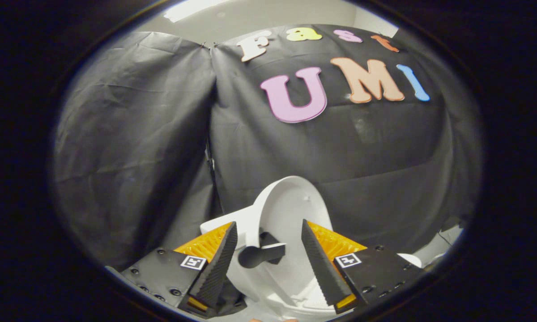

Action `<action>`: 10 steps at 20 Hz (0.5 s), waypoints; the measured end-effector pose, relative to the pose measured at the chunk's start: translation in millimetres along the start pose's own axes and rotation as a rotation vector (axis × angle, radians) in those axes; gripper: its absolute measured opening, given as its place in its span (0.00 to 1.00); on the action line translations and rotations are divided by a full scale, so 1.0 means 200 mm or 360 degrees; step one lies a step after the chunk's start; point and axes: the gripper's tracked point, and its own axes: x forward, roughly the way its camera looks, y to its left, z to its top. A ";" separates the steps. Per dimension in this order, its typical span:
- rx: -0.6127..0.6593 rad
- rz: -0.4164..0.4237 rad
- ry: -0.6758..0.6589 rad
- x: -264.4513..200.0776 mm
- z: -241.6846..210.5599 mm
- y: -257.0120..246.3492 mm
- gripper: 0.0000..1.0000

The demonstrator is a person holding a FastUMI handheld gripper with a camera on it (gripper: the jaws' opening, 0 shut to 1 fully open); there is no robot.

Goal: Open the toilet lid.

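The white toilet lid (291, 205) stands raised, close to upright, its oval face turned toward me against the black cloth wall. A dark handle (262, 255) sticks out from the lower part of the lid. My gripper (269, 224) is open, with the lid and handle between its two fingers. The handle lies closer to the left finger (217, 268), and the right finger (322, 268) stands well apart from it. Neither finger visibly presses on the handle. White toilet body (295, 290) shows below, between the fingers.
The black cloth wall (138, 134) hangs close behind and to the left of the toilet. A white block of the toilet's rear (219, 223) sits left of the lid. A pale floor patch (438, 246) shows at the right.
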 end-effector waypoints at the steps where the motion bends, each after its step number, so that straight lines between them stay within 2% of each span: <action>1: -0.0005 -0.0038 -0.0028 -0.02 0.04 -0.07 0.89; 10: -0.0102 -0.0262 -0.0068 -0.26 0.16 -0.61 0.90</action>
